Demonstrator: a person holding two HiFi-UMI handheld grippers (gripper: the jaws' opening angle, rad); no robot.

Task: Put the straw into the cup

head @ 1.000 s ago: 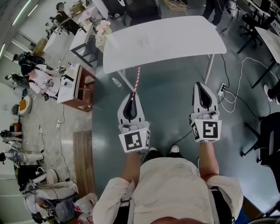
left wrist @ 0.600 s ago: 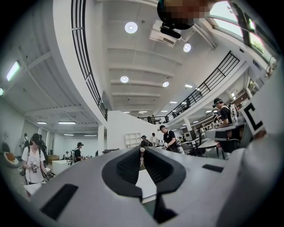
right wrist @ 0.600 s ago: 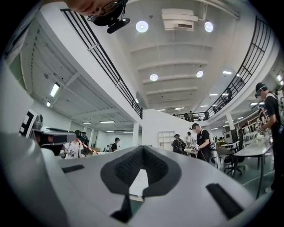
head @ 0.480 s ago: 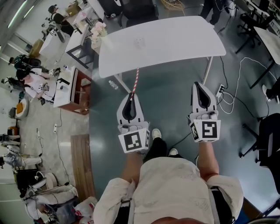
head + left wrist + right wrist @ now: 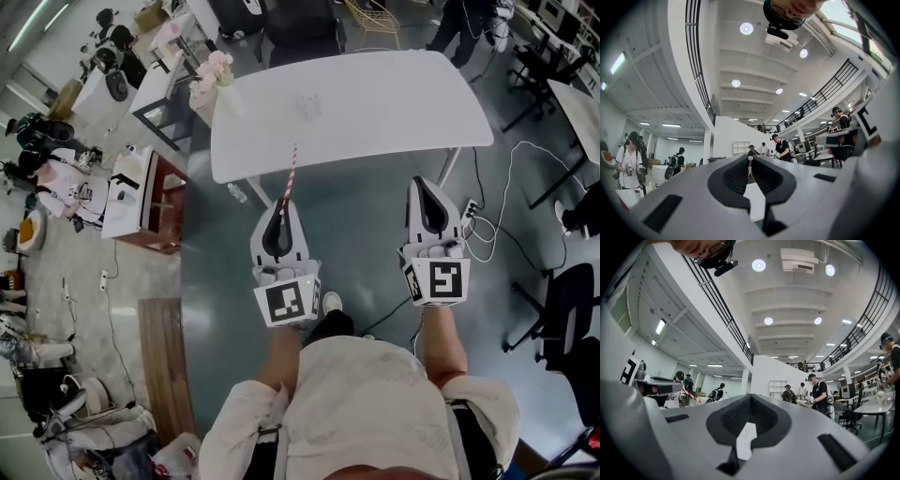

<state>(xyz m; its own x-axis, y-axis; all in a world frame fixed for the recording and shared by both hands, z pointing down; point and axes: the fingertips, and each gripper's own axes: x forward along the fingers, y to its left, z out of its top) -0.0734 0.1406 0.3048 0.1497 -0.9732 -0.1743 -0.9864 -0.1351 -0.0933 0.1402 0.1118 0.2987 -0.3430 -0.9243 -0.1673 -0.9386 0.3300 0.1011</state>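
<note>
In the head view my left gripper (image 5: 280,203) is shut on a red-and-white striped straw (image 5: 290,172), which sticks out forward over the near edge of the white table (image 5: 394,103). A small clear cup (image 5: 307,104) stands on the table, farther ahead than the straw's tip. In the left gripper view the straw's end (image 5: 750,159) shows between the closed jaws of the left gripper (image 5: 750,161). My right gripper (image 5: 429,182) is held level beside it over the floor, shut with nothing in it. In the right gripper view, the right gripper (image 5: 749,398) sees the straw (image 5: 692,396) at the left.
A vase of pink flowers (image 5: 210,70) stands at the table's far left corner. Cables and a power strip (image 5: 478,202) lie on the floor to the right, near the table leg (image 5: 448,165). Desks, chairs and people fill the room's left and far sides.
The table has come closer and more central in the head view as the person steps forward. Both grippers keep the same pose, the straw still held in the left.
</note>
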